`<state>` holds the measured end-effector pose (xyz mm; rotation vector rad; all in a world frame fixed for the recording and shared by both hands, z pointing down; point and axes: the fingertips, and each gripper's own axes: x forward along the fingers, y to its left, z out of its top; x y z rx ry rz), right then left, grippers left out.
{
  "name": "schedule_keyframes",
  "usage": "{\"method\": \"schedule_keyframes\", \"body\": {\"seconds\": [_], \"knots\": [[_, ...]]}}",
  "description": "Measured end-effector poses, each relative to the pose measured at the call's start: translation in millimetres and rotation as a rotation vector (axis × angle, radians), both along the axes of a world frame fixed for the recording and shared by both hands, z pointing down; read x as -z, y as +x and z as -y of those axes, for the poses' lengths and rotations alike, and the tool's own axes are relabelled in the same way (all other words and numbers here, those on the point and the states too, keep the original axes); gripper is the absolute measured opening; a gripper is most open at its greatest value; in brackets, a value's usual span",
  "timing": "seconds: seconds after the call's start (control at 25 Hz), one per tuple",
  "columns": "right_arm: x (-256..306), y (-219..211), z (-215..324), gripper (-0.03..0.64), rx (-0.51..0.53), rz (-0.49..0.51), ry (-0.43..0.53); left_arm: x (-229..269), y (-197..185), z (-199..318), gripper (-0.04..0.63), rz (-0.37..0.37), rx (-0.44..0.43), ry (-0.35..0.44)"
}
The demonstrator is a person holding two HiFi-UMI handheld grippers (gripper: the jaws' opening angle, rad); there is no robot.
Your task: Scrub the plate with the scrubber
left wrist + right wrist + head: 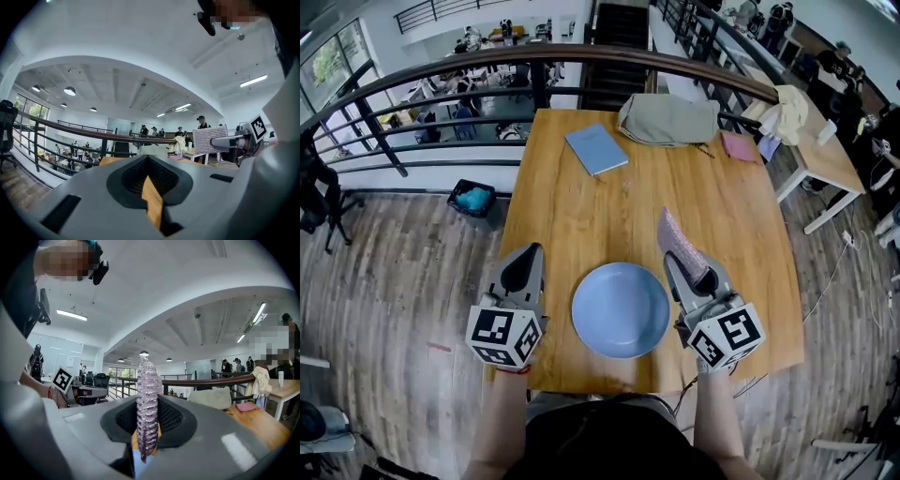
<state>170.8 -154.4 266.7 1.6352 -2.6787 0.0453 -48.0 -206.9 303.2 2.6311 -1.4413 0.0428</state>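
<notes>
A round blue plate (621, 308) lies flat on the wooden table (581, 211) near its front edge, between my two grippers. My right gripper (688, 265) is just right of the plate and is shut on a glittery pink-silver scrubber (679, 242), which sticks up and away from the jaws; the scrubber (147, 405) stands edge-on in the right gripper view. My left gripper (522, 267) hangs over the table's left edge, left of the plate, its jaws shut with nothing between them. In the left gripper view the scrubber (211, 139) shows at the right.
At the table's far end lie a blue notebook (596, 148), a grey-green bag (668, 119) and a pink pad (739, 146). A dark railing (562, 58) curves behind the table. A second table (821, 155) stands at the right, with people beyond.
</notes>
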Motion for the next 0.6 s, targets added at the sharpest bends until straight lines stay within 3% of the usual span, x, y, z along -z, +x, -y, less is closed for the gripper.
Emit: {"method": "schedule_keyframes", "body": {"seconds": [0.24,0.6], "knots": [[15,16,5,0.078,-0.072,0.019,0.036,10,2,0,-0.003,-0.03,0.015,0.011],[10,19,0,0.078,-0.088,0.025,0.027,2,3,-2,-0.003,-0.044,0.02,-0.014]]}}
